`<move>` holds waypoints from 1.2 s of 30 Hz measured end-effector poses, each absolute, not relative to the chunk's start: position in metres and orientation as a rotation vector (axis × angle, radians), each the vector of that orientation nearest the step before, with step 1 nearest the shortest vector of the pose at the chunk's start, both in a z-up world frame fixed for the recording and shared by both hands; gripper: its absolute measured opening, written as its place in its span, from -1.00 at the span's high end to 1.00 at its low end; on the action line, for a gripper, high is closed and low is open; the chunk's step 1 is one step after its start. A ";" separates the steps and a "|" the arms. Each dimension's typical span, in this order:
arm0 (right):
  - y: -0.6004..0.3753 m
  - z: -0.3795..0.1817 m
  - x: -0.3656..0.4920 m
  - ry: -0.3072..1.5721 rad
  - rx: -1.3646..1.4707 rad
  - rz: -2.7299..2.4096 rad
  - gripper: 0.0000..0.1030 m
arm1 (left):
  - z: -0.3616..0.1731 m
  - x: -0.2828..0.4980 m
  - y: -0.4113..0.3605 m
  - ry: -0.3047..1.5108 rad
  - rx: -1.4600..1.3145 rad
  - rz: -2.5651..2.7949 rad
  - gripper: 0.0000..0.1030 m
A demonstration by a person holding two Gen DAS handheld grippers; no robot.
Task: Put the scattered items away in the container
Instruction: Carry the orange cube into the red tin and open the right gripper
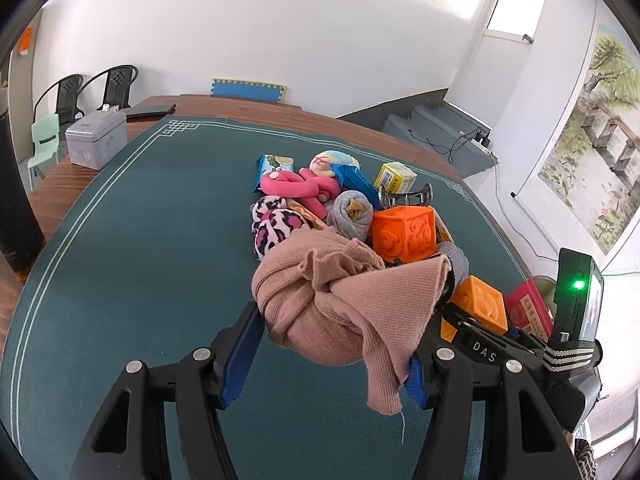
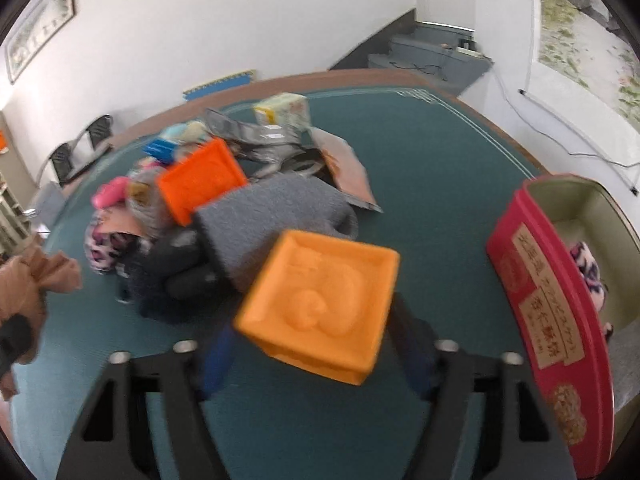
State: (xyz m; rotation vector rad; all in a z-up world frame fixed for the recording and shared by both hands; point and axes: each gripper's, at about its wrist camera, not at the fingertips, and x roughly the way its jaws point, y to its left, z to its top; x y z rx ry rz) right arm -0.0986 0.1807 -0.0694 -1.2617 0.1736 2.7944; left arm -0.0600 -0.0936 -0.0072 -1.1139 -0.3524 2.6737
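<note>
The left gripper [image 1: 336, 332] has its fingers clenched on a knotted tan cloth [image 1: 324, 300]; the right gripper [image 2: 316, 344] grasps a light-orange block [image 2: 320, 304] — both above the bench [image 1: 132, 248]. The red tin [image 2: 548, 296] sits open by the bench's right edge.

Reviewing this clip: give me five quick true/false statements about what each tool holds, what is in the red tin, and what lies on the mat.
1. The left tool grips a knotted beige cloth. True.
2. The right tool is empty. False: it holds an orange block.
3. The red tin already holds something pink and patterned. True.
4. Only one orange block is in view. False: a second orange block sits in the pile.
5. The pile lies on a bare wooden top. False: it lies on a green mat.
</note>
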 end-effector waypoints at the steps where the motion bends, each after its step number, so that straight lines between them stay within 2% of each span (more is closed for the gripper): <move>1: 0.182 -0.069 -0.097 0.179 -1.256 2.802 -0.27 | -0.007 -0.060 -0.093 -0.349 -1.114 2.674 -0.24; 7: 0.191 -0.058 -0.081 0.234 -1.197 2.856 -0.09 | -0.010 -0.060 -0.089 -0.330 -1.119 2.675 -0.24; 25: 0.264 0.008 0.021 0.374 -0.784 2.850 -0.08 | -0.019 -0.054 -0.068 -0.237 -1.128 2.652 -0.24; 30: 0.316 0.028 0.054 0.394 -0.654 2.728 -0.09 | -0.017 -0.050 -0.060 -0.205 -1.113 2.652 -0.24; 36: 0.372 0.025 0.077 0.450 -0.630 2.585 -0.09 | -0.016 -0.045 -0.050 -0.144 -1.097 2.656 -0.24</move>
